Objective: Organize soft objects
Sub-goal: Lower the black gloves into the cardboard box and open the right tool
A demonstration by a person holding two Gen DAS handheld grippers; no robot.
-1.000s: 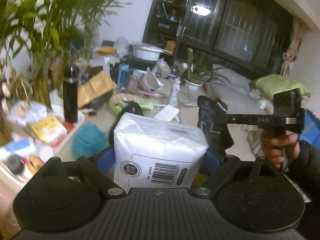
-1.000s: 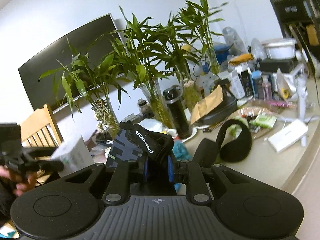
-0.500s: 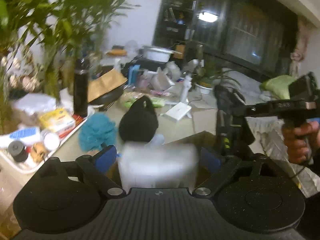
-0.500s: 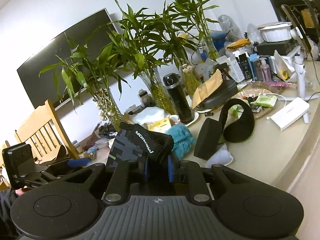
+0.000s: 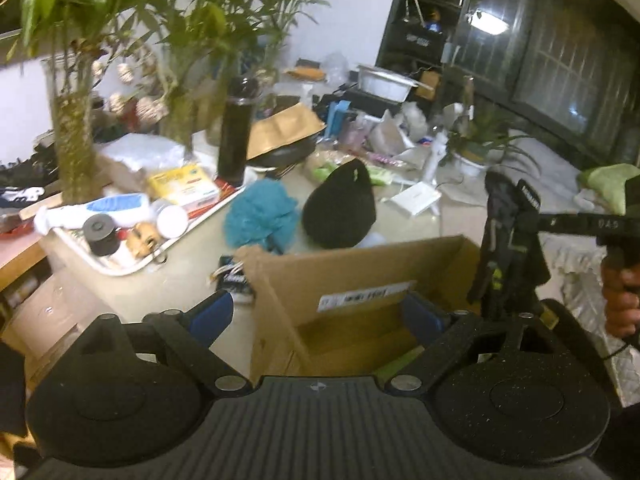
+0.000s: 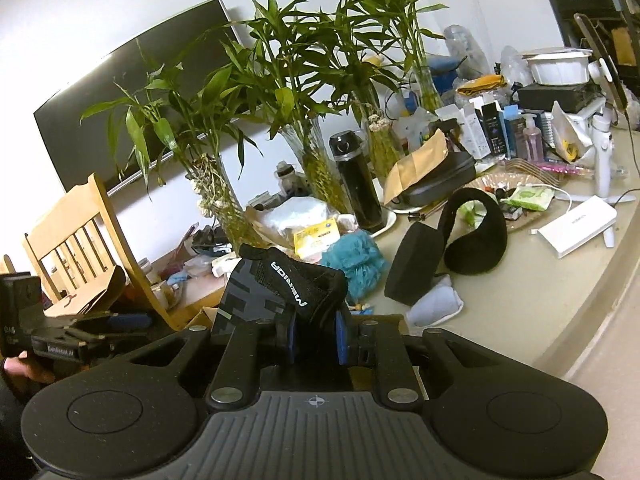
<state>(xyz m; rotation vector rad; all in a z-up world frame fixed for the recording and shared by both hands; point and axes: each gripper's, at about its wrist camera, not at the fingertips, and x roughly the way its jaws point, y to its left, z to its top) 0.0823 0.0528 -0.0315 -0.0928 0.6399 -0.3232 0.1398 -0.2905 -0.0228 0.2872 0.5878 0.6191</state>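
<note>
Clearly our right gripper (image 6: 314, 338) pinches the limp glove (image 6: 280, 288); our left gripper (image 5: 320, 314) gapes empty above the box (image 5: 360, 276).

The inside of the cardboard box (image 5: 360, 280) ahead of the left gripper (image 5: 320, 312) is largely hidden by that gripper's body. The glove's (image 6: 280, 284) lower part is covered by the right gripper (image 6: 316, 336). The box label's print is blurred.

Bamboo vases (image 6: 316, 168), black flask (image 6: 356, 176)
</note>
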